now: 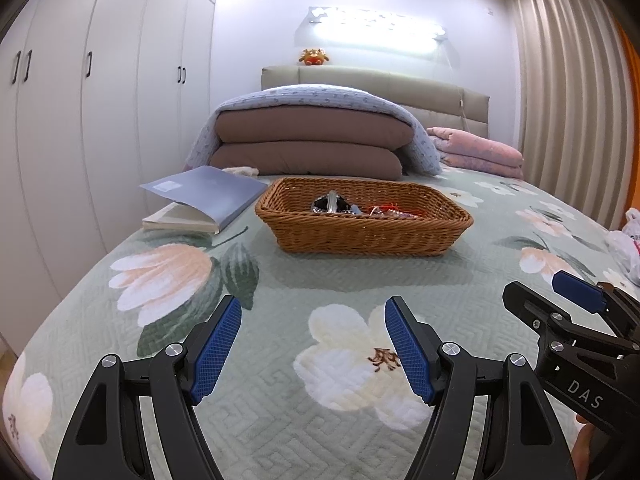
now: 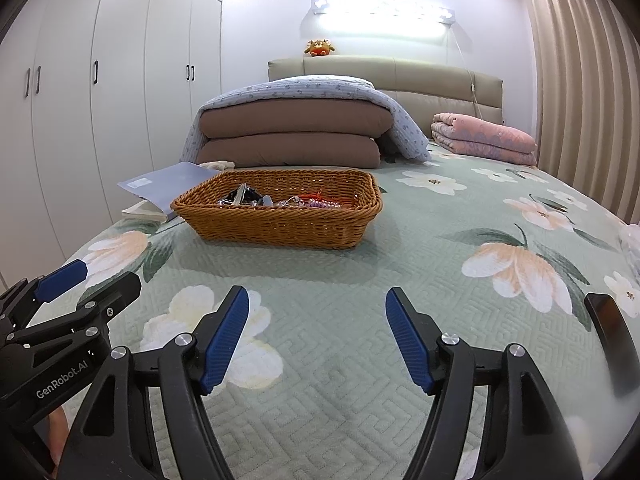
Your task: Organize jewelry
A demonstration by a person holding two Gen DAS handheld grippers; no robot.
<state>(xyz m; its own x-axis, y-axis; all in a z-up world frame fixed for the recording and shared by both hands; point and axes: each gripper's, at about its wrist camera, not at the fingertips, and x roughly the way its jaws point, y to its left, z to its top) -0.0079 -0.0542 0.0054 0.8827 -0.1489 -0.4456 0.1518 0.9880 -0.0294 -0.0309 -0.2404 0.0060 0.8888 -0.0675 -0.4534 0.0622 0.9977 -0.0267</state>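
Observation:
A woven wicker basket (image 1: 362,236) stands on the floral bed cover, ahead of both grippers; it also shows in the right wrist view (image 2: 280,228). Inside lies a tangle of jewelry (image 1: 352,209): silvery pieces, beads and red cord, also seen in the right wrist view (image 2: 280,201). My left gripper (image 1: 314,344) is open and empty, low over the cover, well short of the basket. My right gripper (image 2: 318,338) is open and empty beside it. Each gripper shows in the other's view: the right one (image 1: 576,312) and the left one (image 2: 68,292).
A grey folder on an open book (image 1: 200,200) lies left of the basket. Folded brown and blue quilts (image 1: 312,136) and a pink blanket (image 2: 484,138) sit by the headboard. White wardrobes (image 1: 100,100) line the left; curtains (image 2: 580,80) hang right. A dark object (image 2: 612,340) lies at right.

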